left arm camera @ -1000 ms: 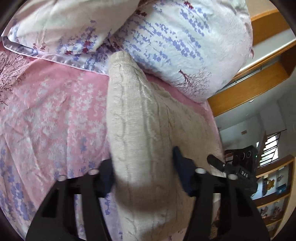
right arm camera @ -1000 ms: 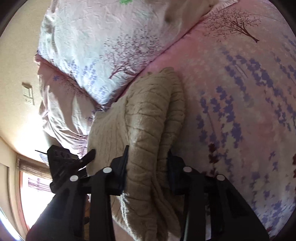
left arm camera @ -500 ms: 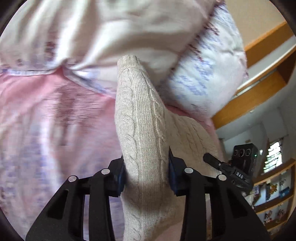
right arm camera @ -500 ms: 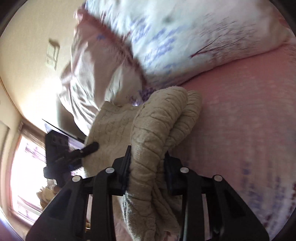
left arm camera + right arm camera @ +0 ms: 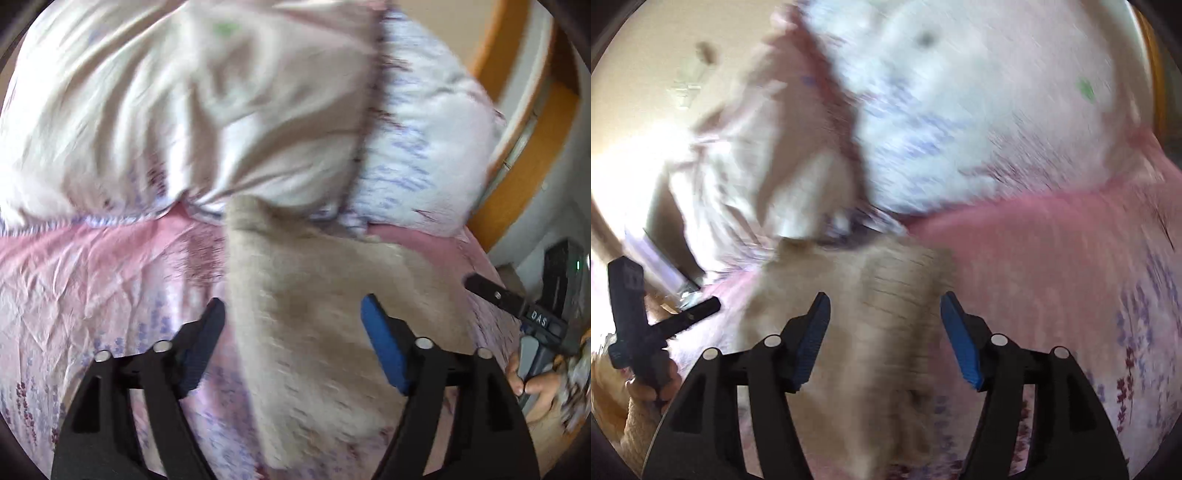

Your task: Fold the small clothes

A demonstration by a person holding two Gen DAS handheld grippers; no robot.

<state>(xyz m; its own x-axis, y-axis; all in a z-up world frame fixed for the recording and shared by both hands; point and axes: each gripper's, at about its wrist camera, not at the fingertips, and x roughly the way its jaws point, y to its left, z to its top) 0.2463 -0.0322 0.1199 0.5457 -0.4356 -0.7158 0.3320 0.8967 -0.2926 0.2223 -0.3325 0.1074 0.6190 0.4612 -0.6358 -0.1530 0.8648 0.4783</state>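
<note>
A beige cable-knit sweater (image 5: 317,302) lies on the pink flowered bedsheet (image 5: 92,280), its far end against the pillows. My left gripper (image 5: 293,321) is open, its blue pads wide apart on either side of the knit. In the right wrist view the same sweater (image 5: 882,295) lies between the spread jaws of my right gripper (image 5: 884,317), which is open too. Both views are blurred by motion. The other gripper shows at the right edge of the left wrist view (image 5: 535,314) and at the left edge of the right wrist view (image 5: 639,325).
Flowered pillows (image 5: 221,110) are piled against the head of the bed, also in the right wrist view (image 5: 960,110). A wooden bed frame (image 5: 517,155) stands at the right. The sheet (image 5: 1071,266) stretches to the right of the sweater.
Both grippers were shut on folds of the sweater half a second ago. Now both have opened and the sweater lies released on the sheet.
</note>
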